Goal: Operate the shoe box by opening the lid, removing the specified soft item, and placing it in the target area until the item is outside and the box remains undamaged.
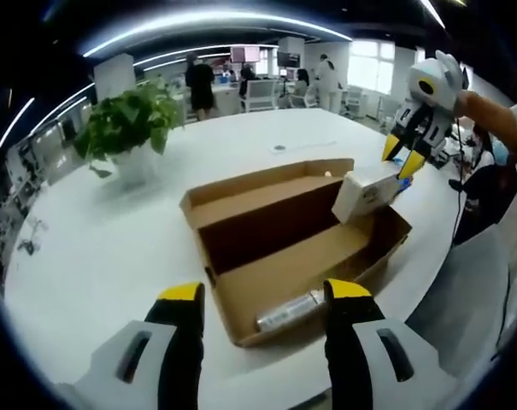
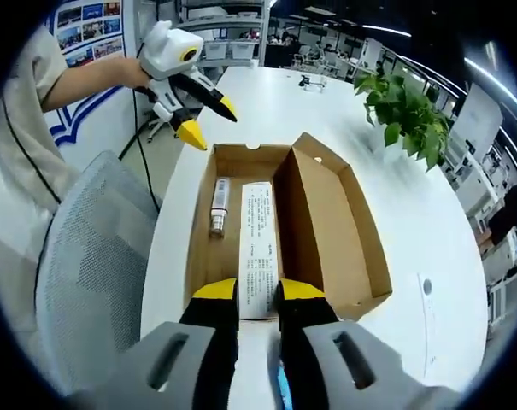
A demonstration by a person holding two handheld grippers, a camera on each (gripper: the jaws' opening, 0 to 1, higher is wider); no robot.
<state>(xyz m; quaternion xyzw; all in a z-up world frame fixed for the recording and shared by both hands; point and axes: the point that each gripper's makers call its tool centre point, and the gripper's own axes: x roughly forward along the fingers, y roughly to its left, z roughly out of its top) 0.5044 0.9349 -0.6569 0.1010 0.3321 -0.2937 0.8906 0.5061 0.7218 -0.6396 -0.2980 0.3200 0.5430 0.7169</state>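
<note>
An open cardboard shoe box (image 1: 267, 282) (image 2: 205, 243) lies on the white table, its lid (image 1: 258, 184) (image 2: 335, 213) folded out flat beside it. My right gripper (image 1: 401, 158) (image 2: 258, 295) is shut on one end of a long white soft pack (image 1: 367, 192) (image 2: 258, 243) with printed text, which lies along the box and sticks up over its end wall. A small silvery tube (image 1: 290, 312) (image 2: 218, 207) lies on the box floor. My left gripper (image 1: 265, 295) (image 2: 208, 122) hangs open just outside the opposite end of the box, holding nothing.
A potted green plant (image 1: 126, 128) (image 2: 408, 115) stands on the table beyond the lid. A grey mesh chair (image 2: 87, 256) (image 1: 463, 290) sits against the table edge near the box. People and desks fill the background.
</note>
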